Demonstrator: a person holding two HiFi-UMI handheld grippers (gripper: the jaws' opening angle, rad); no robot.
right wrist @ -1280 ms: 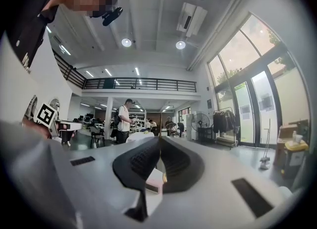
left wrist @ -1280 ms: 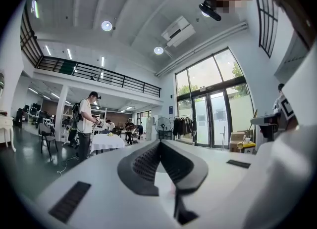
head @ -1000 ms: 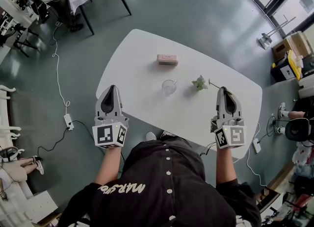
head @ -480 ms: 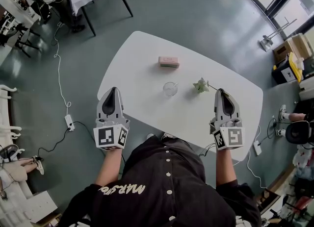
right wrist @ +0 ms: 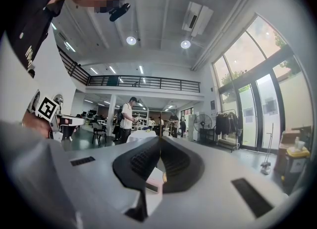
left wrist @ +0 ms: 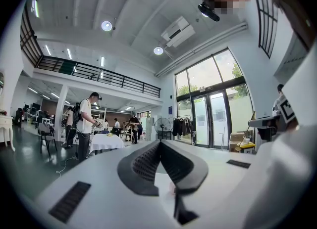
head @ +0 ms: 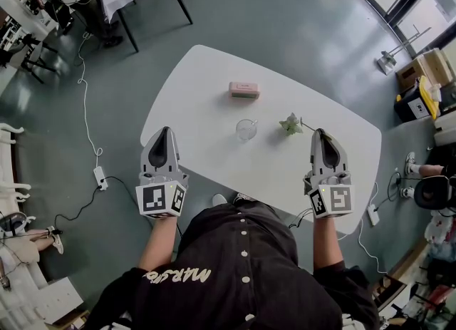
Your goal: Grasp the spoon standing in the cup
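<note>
We look down on a white rounded table [head: 199, 79] that stands on a grey floor [head: 285, 15]. Near the middle of the table stands a small clear glass cup [head: 246, 129]. The spoon is too small for us to make out in it. Behind the cup lies a flat pink box [head: 244, 90]. Near the cup's right side lies a little green leafy sprig [head: 291, 123]. The left gripper [head: 163, 131] hangs over the near left edge of the table. The right gripper [head: 323, 133] hangs over the near right side. The cup sits between them, a bit farther away, and both are well apart from it.

In the left gripper view, we see the two dark jaws clenched tip to tip with nothing between them. Past them, a person in a white shirt [left wrist: 85, 124] stands by a table with a white cloth [left wrist: 106, 141].

In the right gripper view, the jaws are pressed together too and hold nothing. Far behind them we see a standing fan [right wrist: 202, 124].
</note>
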